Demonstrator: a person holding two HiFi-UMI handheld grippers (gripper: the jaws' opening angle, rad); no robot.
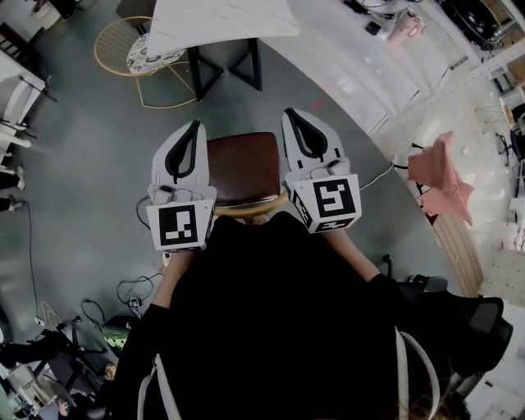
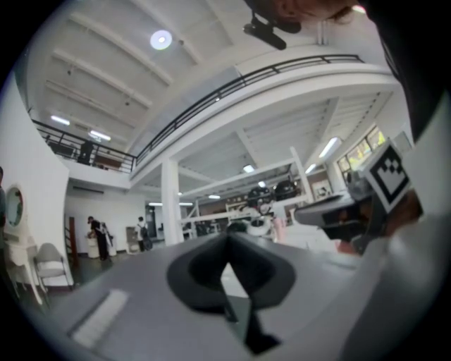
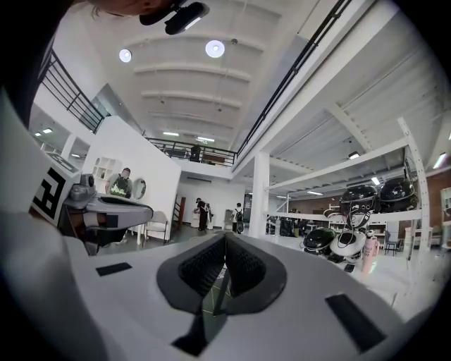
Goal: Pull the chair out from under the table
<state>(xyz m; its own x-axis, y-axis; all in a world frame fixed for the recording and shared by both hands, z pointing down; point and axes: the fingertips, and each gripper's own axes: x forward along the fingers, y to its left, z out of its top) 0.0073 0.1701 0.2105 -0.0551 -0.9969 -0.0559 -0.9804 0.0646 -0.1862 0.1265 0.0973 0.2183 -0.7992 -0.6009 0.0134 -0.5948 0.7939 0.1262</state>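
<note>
The chair (image 1: 244,166) stands on the floor, well off the table (image 1: 221,20), between the left gripper (image 1: 194,125) and right gripper (image 1: 289,114), both closed tight on nothing, so pulling looks done; next, just step back.

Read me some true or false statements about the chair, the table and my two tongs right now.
1. The left tongs and the right tongs are both shut and empty. True.
2. The brown chair is tucked under the table. False: it stands clear of the table, close to the person.
3. A pink cloth shows at the right of the head view. True.
4. The table top is black. False: the top is white and the legs are black.
</note>
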